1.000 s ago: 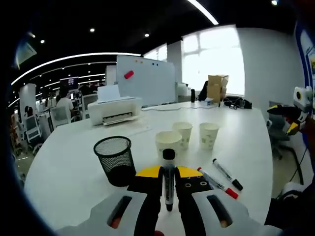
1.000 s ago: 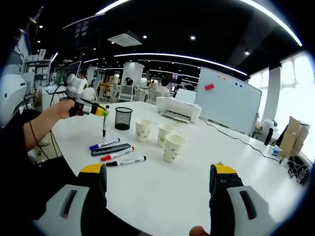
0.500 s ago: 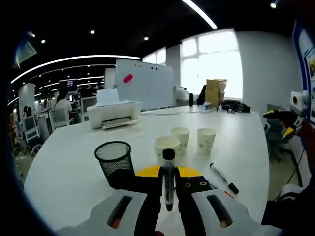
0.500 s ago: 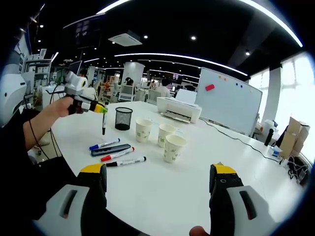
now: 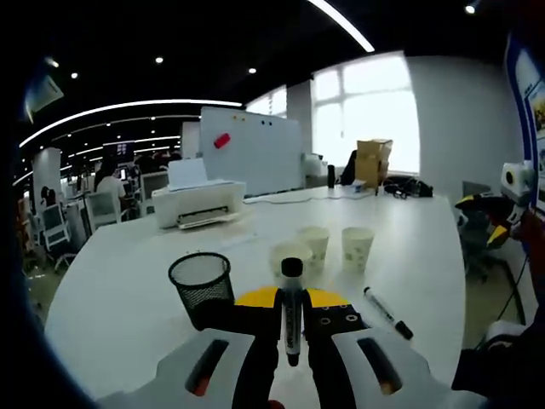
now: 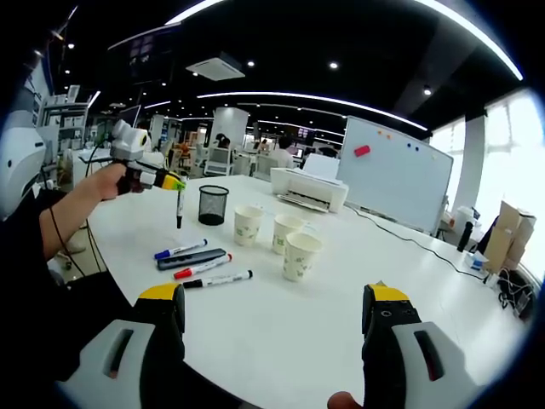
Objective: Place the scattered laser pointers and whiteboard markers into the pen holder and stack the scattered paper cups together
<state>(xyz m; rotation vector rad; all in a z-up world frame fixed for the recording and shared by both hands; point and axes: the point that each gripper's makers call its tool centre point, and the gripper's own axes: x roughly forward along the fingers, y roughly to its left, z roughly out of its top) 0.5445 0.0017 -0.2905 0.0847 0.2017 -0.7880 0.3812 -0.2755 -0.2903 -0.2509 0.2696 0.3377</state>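
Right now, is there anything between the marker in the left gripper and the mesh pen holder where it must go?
Nothing visible. The left gripper holds the black marker hanging above the table, left of the pen holder in the right gripper view; the gap between them is open. The paper cups stand beyond the holder.

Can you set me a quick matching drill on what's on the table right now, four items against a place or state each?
Items:
1. black marker
2. mesh pen holder
3. right gripper
4. printer

States:
A. open, holding nothing
B. clamped in the left gripper, held above the table
C. beyond the three paper cups, before the whiteboard
D. standing empty left of the cups

Pairs: 1-B, 2-D, 3-A, 4-C
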